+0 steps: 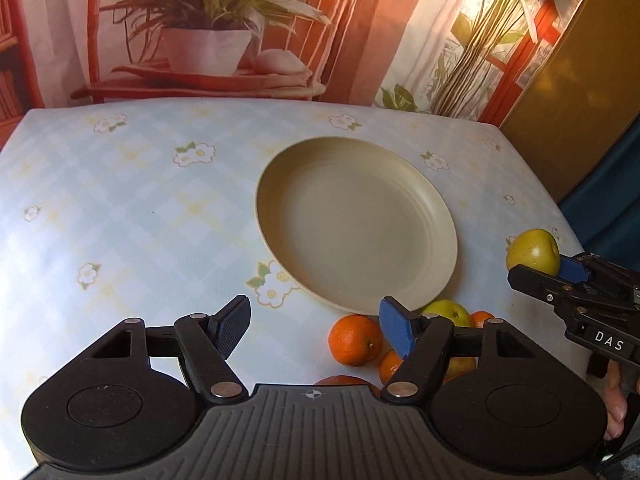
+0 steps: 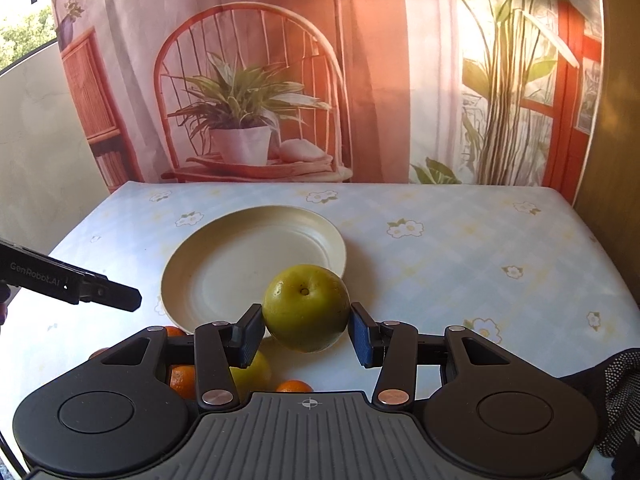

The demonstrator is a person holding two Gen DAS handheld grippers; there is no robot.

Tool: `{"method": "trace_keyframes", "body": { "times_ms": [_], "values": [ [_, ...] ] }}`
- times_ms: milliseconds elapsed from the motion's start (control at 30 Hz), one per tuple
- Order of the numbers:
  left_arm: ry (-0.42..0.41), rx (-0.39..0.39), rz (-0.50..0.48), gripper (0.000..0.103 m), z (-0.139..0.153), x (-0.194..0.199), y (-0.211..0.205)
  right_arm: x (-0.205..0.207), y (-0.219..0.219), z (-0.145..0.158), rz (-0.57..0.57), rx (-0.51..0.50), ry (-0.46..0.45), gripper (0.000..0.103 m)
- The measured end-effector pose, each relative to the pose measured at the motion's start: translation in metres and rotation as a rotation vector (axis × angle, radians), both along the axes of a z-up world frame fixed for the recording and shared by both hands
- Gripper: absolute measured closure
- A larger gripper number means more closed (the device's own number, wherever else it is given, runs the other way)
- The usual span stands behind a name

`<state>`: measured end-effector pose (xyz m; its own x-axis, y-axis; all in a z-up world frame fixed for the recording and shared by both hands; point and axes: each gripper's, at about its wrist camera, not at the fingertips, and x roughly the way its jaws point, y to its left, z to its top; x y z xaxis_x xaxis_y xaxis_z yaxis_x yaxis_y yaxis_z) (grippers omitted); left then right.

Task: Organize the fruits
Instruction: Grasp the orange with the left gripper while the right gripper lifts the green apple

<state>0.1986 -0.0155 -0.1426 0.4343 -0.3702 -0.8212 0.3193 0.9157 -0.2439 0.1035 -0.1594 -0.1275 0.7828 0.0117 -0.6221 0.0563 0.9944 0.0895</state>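
Note:
A cream plate (image 1: 280,184) lies empty in the middle of the table; it also shows in the right wrist view (image 2: 200,264). My right gripper (image 2: 306,330) is shut on a green apple (image 2: 306,308) and holds it above the table, just right of the plate's near rim. The same apple (image 1: 534,252) and the right gripper (image 1: 556,276) show at the right of the left wrist view. My left gripper (image 1: 314,330) is open and empty, above the table in front of the plate. Several oranges (image 1: 354,340) and a second green apple (image 1: 448,314) lie clustered by the plate's near edge.
The table has a light blue checked cloth with flowers (image 1: 120,208). A printed backdrop with a chair and potted plant (image 1: 208,40) hangs behind the far edge. The table's right edge drops off near a dark blue surface (image 1: 600,200).

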Motion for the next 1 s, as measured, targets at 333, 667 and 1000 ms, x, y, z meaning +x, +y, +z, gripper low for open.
{"method": "trace_keyframes", "body": {
  "times_ms": [333,667,1000],
  "values": [
    [0.154,-0.024,-0.024,0.030,-0.032,0.013,-0.017,0.005,-0.007,-0.005,-0.003,0.039,0.018,0.061],
    [0.200,-0.017,-0.010,0.038,-0.039,0.019,-0.025,0.003,-0.008,-0.006,0.013,0.029,0.025,0.061],
    [0.163,0.021,-0.080,0.063,-0.031,0.011,-0.037,0.003,-0.008,-0.006,0.083,0.037,0.073,0.061]
  ]
}}
